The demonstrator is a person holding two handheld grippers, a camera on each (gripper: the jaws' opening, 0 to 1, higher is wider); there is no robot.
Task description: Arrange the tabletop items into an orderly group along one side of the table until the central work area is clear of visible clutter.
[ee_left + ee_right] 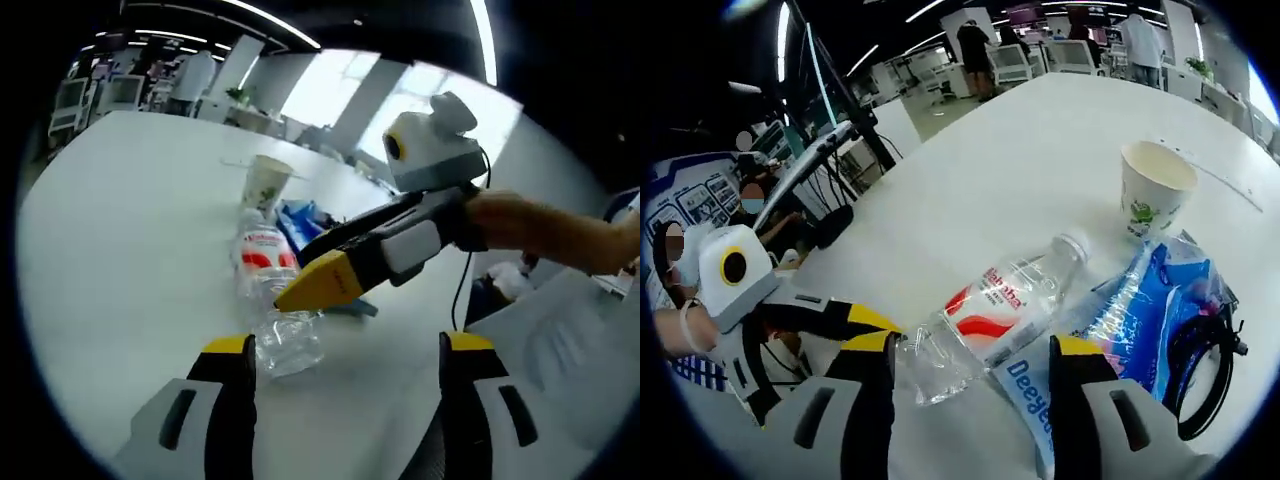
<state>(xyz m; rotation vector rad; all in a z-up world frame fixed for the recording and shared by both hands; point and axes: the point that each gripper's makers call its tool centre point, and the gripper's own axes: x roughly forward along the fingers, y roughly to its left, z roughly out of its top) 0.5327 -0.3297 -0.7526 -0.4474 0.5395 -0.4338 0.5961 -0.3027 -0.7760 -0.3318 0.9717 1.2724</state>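
We find the plastic bottle (998,314) lying on its side on the white table (1040,150), its white cap toward the paper cup (1153,186) and its crumpled clear base toward the cameras. It carries a red and white label. In the left gripper view the same bottle (268,290) lies just ahead of the left gripper (345,352), whose yellow-tipped jaws stand spread apart with nothing between them.

In the right gripper view the right gripper (970,352) has its jaws wide apart as well, the bottle's base lying between them (we cannot tell whether either jaw touches it). In the left gripper view this gripper enters from the right, held by a person's hand (500,220), with its yellow tip over the bottle's lower part.

Beside the bottle lies a blue packet (1140,310) with white lettering, touching or just beside it. A black cable (1200,370) loops at the packet's far edge. The paper cup stands upright beyond the bottle's cap, near both. In the left gripper view we see the cup (266,183) behind the bottle and the blue packet (300,222) to its right.
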